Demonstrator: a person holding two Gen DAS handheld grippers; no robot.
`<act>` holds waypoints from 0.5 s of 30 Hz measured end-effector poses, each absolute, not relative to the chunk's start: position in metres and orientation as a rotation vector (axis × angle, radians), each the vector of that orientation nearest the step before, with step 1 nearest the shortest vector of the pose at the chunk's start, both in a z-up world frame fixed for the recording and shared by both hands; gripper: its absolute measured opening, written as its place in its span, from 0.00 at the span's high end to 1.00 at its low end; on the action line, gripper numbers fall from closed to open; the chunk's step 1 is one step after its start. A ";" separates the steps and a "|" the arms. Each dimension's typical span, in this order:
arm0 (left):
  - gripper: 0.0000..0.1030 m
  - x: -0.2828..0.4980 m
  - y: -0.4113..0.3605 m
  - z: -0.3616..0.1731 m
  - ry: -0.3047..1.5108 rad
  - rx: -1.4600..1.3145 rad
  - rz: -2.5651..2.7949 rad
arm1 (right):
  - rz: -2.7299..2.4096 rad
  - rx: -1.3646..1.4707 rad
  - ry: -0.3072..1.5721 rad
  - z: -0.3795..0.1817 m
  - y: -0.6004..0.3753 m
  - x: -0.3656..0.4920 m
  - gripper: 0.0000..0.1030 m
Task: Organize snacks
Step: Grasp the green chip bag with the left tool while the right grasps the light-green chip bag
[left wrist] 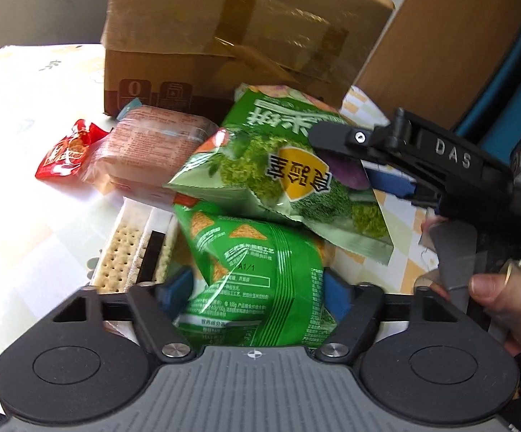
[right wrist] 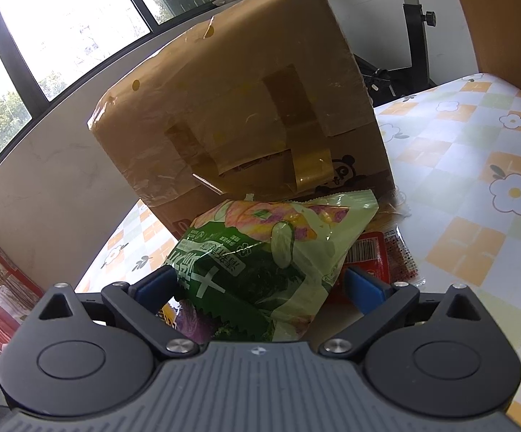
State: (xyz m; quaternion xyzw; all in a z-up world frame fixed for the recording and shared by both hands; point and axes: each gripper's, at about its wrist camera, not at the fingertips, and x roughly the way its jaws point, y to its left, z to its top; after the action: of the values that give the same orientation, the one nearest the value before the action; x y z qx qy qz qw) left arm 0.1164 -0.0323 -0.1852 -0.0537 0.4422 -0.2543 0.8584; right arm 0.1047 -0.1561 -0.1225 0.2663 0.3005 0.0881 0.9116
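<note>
A dark green bag of triangle corn chips [left wrist: 257, 252] fills the gap of my left gripper [left wrist: 257, 288], and both blue pads press its sides, so that gripper is shut on it. Above it hangs a light green vegetable-crisp bag [left wrist: 278, 165], tilted. My right gripper [left wrist: 354, 162] reaches in from the right and is shut on this bag, one black finger over it and a blue pad under it. In the right wrist view the same light green bag [right wrist: 271, 259] sits between the pads of the right gripper [right wrist: 260, 284].
A taped cardboard box [left wrist: 224, 36] [right wrist: 242, 108] stands just behind the snacks on the flowered tablecloth [right wrist: 476, 165]. A red packet [left wrist: 66, 154], a pink packet [left wrist: 149, 154] and a cracker pack [left wrist: 123, 252] lie left. Another red packet [right wrist: 368, 252] lies under the light bag. A hand [left wrist: 505, 295] holds the right gripper.
</note>
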 end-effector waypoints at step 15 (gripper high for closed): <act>0.35 0.113 -0.006 -0.175 0.883 -0.203 -0.449 | 0.210 0.558 0.641 -0.123 -0.143 0.129 0.00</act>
State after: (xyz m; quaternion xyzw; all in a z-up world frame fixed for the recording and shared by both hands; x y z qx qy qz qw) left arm 0.1134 -0.0056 -0.1747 -0.0973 0.4232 -0.2150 0.8748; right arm 0.1289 -0.1434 -0.1228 0.2703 0.3102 0.1018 0.9057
